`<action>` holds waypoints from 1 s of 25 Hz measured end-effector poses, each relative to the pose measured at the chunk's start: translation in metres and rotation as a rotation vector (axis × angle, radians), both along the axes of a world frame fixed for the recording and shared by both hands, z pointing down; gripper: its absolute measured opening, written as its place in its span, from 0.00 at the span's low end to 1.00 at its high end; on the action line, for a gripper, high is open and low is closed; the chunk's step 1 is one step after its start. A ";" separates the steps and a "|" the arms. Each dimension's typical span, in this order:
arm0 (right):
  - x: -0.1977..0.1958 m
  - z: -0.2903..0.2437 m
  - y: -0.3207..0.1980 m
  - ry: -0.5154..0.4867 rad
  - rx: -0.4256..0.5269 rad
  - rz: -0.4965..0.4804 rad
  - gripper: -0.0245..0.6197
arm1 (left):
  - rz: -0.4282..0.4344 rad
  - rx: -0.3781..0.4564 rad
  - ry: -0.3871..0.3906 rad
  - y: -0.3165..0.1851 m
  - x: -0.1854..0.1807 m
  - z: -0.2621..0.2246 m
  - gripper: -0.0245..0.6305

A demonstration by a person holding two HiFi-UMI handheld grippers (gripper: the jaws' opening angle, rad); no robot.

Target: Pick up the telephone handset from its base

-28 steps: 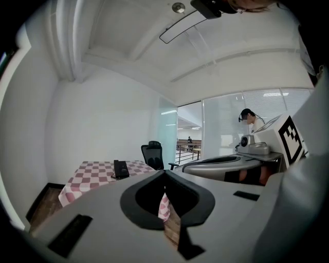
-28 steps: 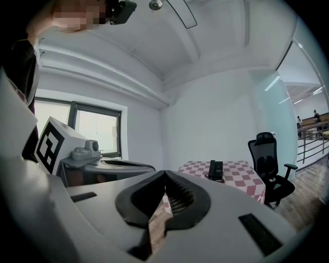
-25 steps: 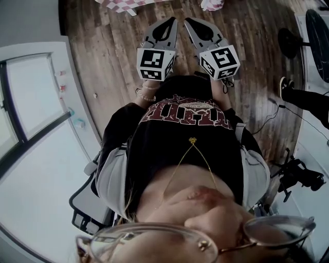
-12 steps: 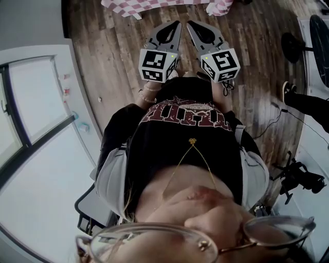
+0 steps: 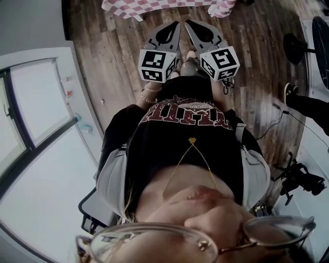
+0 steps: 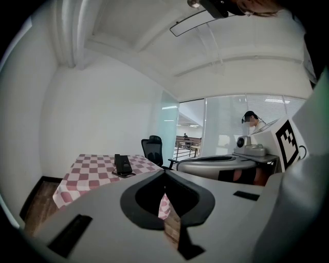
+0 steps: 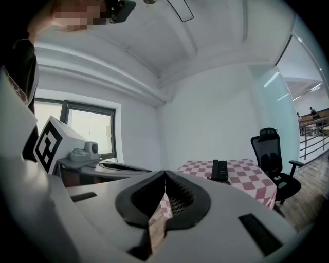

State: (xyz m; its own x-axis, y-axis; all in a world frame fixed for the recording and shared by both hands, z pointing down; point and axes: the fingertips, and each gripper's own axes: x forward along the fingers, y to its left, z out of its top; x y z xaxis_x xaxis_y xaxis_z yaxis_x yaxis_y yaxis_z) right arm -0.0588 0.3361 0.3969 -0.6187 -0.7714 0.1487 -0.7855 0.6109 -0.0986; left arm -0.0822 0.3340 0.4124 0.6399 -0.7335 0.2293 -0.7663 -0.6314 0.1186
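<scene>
The black telephone [image 6: 122,164] stands on a table with a red-and-white checked cloth [image 6: 87,177], some way ahead of both grippers. In the right gripper view the telephone [image 7: 220,170] sits on the same table [image 7: 247,180], with the handset lying on its base. My left gripper [image 6: 165,172] is shut with nothing between its jaws. My right gripper [image 7: 165,173] is shut and empty as well. In the head view the left gripper [image 5: 176,24] and the right gripper [image 5: 188,23] are held side by side over the wooden floor, pointing at the table edge [image 5: 164,6].
A black office chair [image 6: 152,149] stands beside the table, on its right in the right gripper view [image 7: 271,154]. A person [image 6: 252,120] stands in the background behind glass. A white window ledge [image 5: 56,118] runs along the left; black stands and cables [image 5: 300,177] lie at the right.
Both grippers have moved forward over the floor toward the checked table, and more of the table shows at the top of the head view. Both stay shut.
</scene>
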 end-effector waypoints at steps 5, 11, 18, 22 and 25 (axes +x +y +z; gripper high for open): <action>0.002 -0.005 -0.032 -0.010 0.002 -0.022 0.07 | -0.016 0.001 0.005 -0.031 0.002 -0.004 0.04; 0.004 -0.015 -0.065 -0.006 0.004 -0.063 0.07 | -0.042 0.004 0.011 -0.064 0.009 -0.016 0.04; 0.014 -0.019 -0.093 -0.010 -0.003 -0.089 0.07 | -0.069 -0.005 0.012 -0.092 0.019 -0.019 0.04; 0.025 -0.019 -0.108 -0.010 -0.004 -0.094 0.07 | -0.080 -0.010 0.008 -0.107 0.028 -0.019 0.04; 0.035 -0.019 -0.119 0.002 0.000 -0.099 0.07 | -0.085 -0.008 0.009 -0.119 0.038 -0.021 0.04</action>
State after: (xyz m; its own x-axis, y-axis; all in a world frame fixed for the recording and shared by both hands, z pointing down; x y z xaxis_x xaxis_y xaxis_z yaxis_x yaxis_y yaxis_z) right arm -0.0236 0.2176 0.3776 -0.6916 -0.7065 0.1504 -0.7215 0.6856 -0.0971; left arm -0.0446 0.2151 0.3919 0.5772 -0.7834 0.2304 -0.8161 -0.5630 0.1303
